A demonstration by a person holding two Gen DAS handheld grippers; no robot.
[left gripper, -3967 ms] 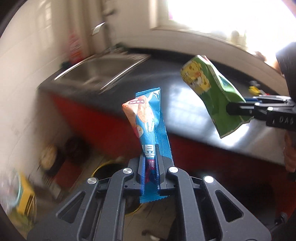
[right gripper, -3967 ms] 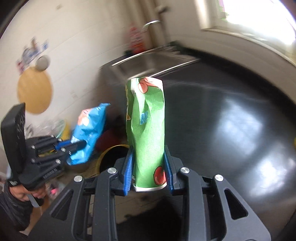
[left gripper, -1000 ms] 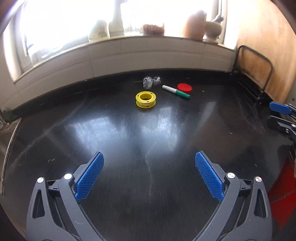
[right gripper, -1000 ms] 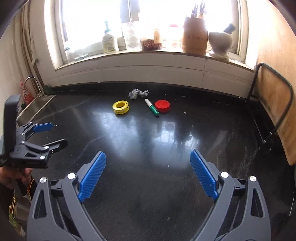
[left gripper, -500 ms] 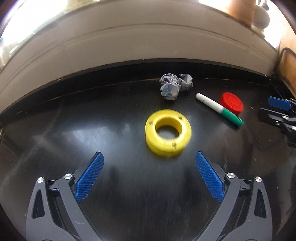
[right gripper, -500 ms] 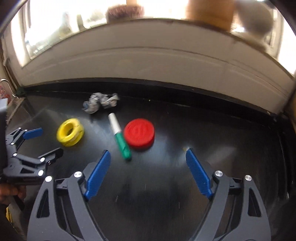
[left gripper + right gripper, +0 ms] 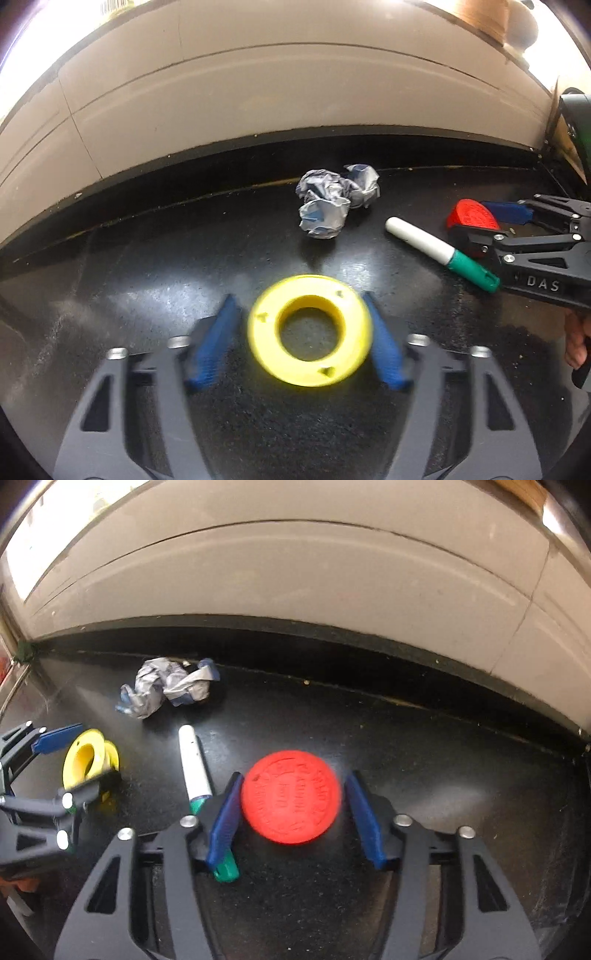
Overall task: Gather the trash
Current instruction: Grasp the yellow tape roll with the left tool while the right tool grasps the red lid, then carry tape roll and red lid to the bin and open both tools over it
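A yellow spool [image 7: 309,330] lies flat on the black counter [image 7: 147,280] between the fingers of my left gripper [image 7: 301,321]; the jaws sit close on both sides, narrow gaps still showing. A red round lid [image 7: 291,797] lies between the fingers of my right gripper [image 7: 293,797]; the left pad is nearly on it, the right pad is a little off. A crumpled grey-blue wrapper [image 7: 334,206] lies behind, near the wall; it also shows in the right wrist view [image 7: 166,690]. A white marker with a green cap [image 7: 439,253] lies between spool and lid.
A tiled wall [image 7: 258,103] rises just behind the counter's back edge. The right gripper's body [image 7: 535,254] shows at the right of the left wrist view. The left gripper [image 7: 62,764] shows at the left of the right wrist view, around the spool [image 7: 86,762].
Both grippers have moved forward and down to the counter and closed in: the left around the yellow spool, the right around the red lid. Four seconds ago each held a snack wrapper.
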